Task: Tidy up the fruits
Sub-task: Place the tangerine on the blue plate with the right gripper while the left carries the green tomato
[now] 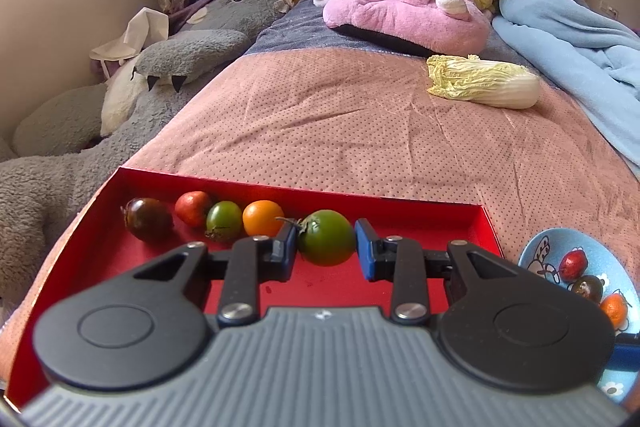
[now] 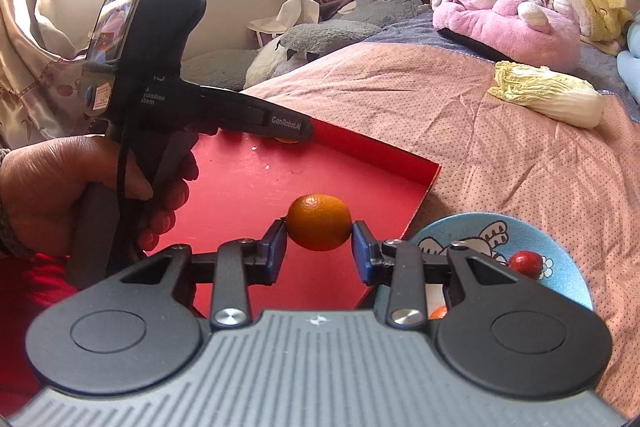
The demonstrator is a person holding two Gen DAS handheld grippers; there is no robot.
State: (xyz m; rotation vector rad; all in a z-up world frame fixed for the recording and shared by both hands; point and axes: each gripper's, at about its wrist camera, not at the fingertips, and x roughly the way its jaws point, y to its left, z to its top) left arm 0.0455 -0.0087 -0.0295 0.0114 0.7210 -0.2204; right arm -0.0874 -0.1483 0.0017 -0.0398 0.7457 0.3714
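Left wrist view shows the left gripper (image 1: 326,247) clamped on a green tomato (image 1: 327,243), its blue pads pressing on both sides of the fruit, over the red tray (image 1: 440,215) on the bed (image 1: 340,123). Along the far edge of the tray four more fruits lie in a row: a dark tomato (image 1: 147,219) nearest the left corner, then a red one (image 1: 193,207), a small green one (image 1: 224,221) and an orange one (image 1: 263,218). Past the right edge of the tray a blue plate (image 1: 540,247) holds a red fruit (image 1: 573,264), a dark fruit (image 1: 587,288) and an orange fruit (image 1: 614,309). A cabbage (image 1: 484,87) lies further up the bed.

Right wrist view shows what the first does not: the right gripper (image 2: 319,247) closed on a small orange (image 2: 319,222), above the near right part of the tray (image 2: 248,187). At the left, a hand (image 2: 72,195) holds the handle of the left gripper (image 2: 280,125), whose body hides most of the fruit row. Only part of the plate (image 2: 568,239) shows here, with one red fruit (image 2: 525,262) and a bit of orange behind the gripper.
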